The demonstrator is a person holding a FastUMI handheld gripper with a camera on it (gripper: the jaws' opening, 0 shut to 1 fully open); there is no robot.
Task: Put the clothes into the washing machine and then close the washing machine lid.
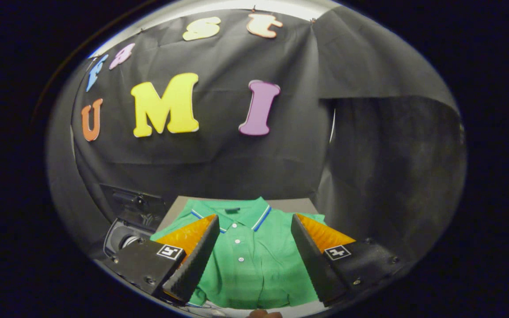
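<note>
A green polo shirt (250, 260) with a blue-and-white striped collar and white buttons lies flat on a grey table (298, 205). My gripper (254, 218) hovers above it, open, with the shirt's button placket showing in the wide gap between the two fingers. Nothing is held. To the left of the table sits the washing machine (124, 236), its dark lid (135, 203) raised against the booth wall and the drum opening showing below it, partly hidden behind my left finger.
Black cloth walls close off the back and the right side of the booth, close behind the table. A fingertip of a person's hand (263, 314) peeks in below the shirt's hem.
</note>
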